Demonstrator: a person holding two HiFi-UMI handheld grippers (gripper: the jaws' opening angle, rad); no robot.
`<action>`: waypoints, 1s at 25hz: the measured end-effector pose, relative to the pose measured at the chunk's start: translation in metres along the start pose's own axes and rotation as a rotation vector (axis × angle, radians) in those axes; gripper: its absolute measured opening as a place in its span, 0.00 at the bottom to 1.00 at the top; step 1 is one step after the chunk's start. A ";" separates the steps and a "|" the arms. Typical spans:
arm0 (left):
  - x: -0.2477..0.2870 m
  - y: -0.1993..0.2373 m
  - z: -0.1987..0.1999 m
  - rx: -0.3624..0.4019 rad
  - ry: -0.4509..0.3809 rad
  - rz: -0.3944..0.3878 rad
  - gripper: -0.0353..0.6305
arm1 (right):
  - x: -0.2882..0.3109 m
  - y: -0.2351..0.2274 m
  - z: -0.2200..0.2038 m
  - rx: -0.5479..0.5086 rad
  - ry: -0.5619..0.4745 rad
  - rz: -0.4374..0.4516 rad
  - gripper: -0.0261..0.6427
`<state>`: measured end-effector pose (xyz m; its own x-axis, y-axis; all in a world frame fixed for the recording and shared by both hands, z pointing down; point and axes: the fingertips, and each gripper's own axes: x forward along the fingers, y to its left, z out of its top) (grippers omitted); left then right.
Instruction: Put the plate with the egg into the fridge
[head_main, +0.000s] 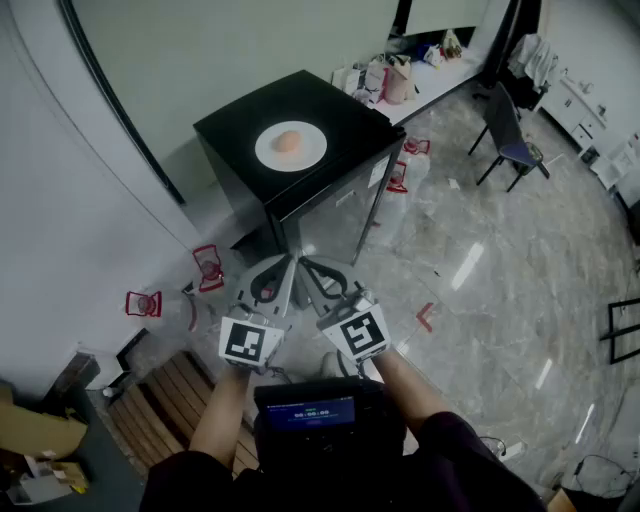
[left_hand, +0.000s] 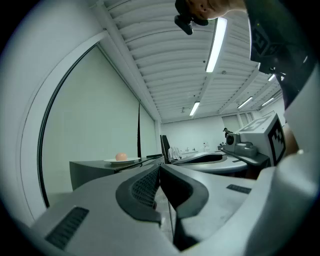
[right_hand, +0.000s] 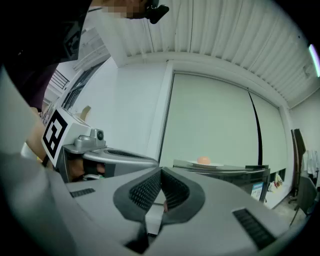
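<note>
While the fridge sticker (right_hand: 257, 191) blurs, egg (head_main: 288, 142) rests on plate (head_main: 313, 153)

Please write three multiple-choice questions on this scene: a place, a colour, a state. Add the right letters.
1. Where is the plate with the egg? A on the floor; B on the black fridge; C in a hand-held gripper.
2. Which colour has the plate? A white; B red; C blue.
3. The left hand-held gripper is: A wide open; B shut on the plate; C shut, empty.
B: it sits on the fridge's top. A: white rim around the egg. C: its jaws meet, nothing between.
</note>
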<state>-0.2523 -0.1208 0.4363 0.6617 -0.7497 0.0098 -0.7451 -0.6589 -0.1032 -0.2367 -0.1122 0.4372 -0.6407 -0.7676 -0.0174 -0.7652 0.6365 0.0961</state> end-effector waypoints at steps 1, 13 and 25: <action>0.002 -0.001 0.002 0.004 -0.001 0.003 0.07 | 0.000 -0.002 0.001 -0.001 -0.002 -0.002 0.05; 0.006 -0.001 0.000 -0.006 0.018 0.049 0.07 | -0.007 -0.010 -0.001 0.010 -0.006 -0.001 0.05; -0.003 0.023 -0.034 0.008 0.074 0.100 0.07 | 0.009 -0.025 -0.043 0.073 0.063 -0.072 0.06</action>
<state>-0.2739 -0.1359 0.4674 0.5760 -0.8142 0.0726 -0.8060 -0.5805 -0.1155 -0.2206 -0.1379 0.4770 -0.5801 -0.8135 0.0415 -0.8134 0.5812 0.0242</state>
